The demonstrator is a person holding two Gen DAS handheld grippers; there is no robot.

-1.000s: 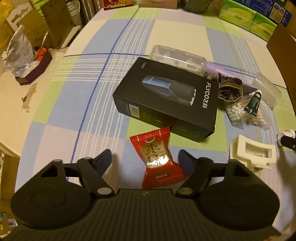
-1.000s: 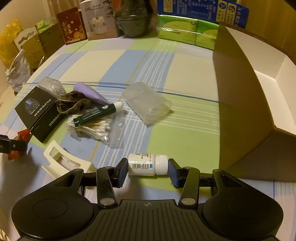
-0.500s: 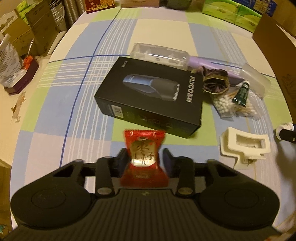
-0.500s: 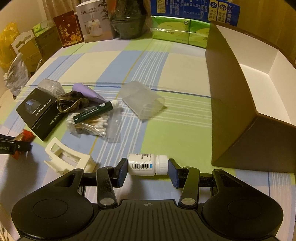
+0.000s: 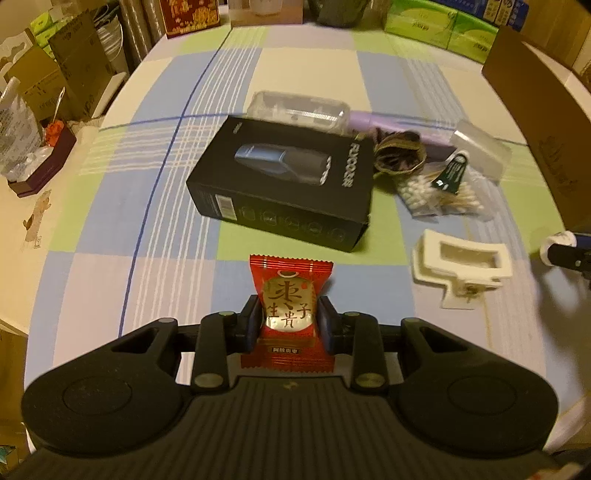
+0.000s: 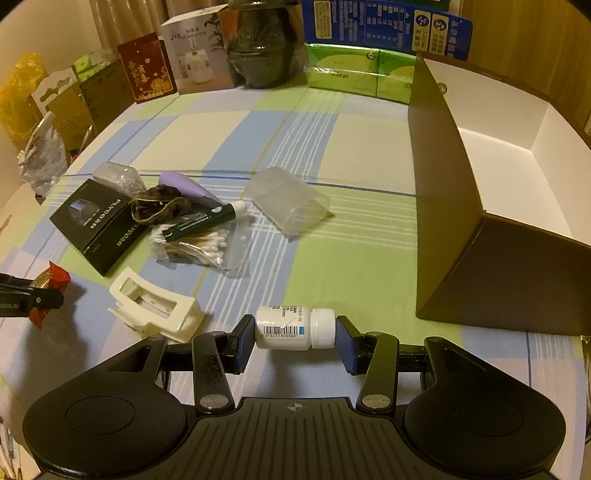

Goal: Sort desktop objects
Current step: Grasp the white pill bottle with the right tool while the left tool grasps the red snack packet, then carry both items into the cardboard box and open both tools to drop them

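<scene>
Surface: checked cloth (image 5: 110, 221) lying under clutter.
Left gripper (image 5: 290, 319): jaws just closing, pinching red packet (image 5: 290, 306).
Right gripper (image 6: 295, 332): clamping white bottle (image 6: 284, 328) sideways.

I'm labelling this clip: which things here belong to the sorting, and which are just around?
Sorting:
red packet in left gripper
white bottle in right gripper
open box
black box
cotton swabs
white clip

Around:
green packs
red box

At the table's far edge a dark red gift box (image 6: 146, 70), a white humidifier carton (image 6: 195, 55), a black pot (image 6: 260, 55) and green tissue packs (image 6: 354, 70) are lined up. Blue cartons (image 6: 384, 26) are stood behind the packs. Cardboard boxes (image 5: 79, 70) are stacked beyond the left edge.
</scene>
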